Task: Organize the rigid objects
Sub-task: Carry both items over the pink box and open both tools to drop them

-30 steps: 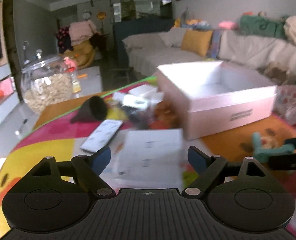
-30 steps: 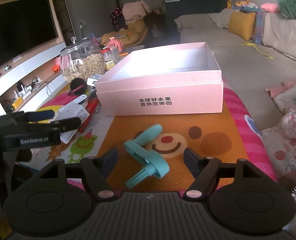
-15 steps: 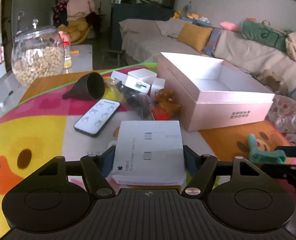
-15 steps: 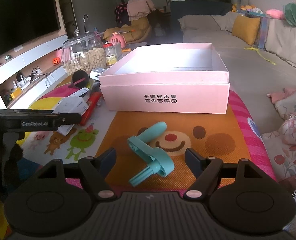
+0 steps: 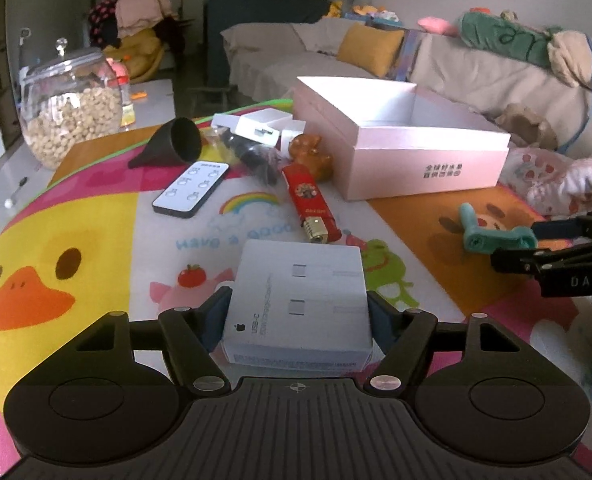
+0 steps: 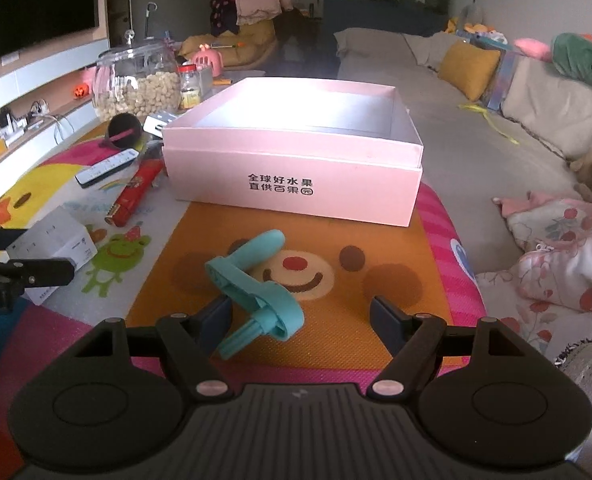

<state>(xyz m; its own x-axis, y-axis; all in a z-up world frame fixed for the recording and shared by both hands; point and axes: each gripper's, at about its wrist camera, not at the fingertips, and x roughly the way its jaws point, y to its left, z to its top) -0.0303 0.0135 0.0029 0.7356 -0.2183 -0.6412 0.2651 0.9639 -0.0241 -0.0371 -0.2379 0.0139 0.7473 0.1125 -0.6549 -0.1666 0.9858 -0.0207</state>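
Television (image 6: 35, 8) in right view only

My left gripper (image 5: 299, 312) is matte black with a ribbed base, round side discs, silver screws and blue finger pads (image 5: 215, 314). My right gripper (image 6: 300, 318) looks identical; white lettering marks its side.

On the near wall of the pink box (image 6: 291, 188) I read two lines of black Chinese print: 全球好水果 over 直供百果园. The small white carton (image 5: 296, 300) between my left gripper's fingers carried an apple logo and "USB-C"; the finer line under it was too blurred to read. My right gripper (image 5: 568, 268), seen from the left camera, showed the letters "DAS". The play mat (image 5: 231, 236) had pale blue lettering, upside down and unclear.
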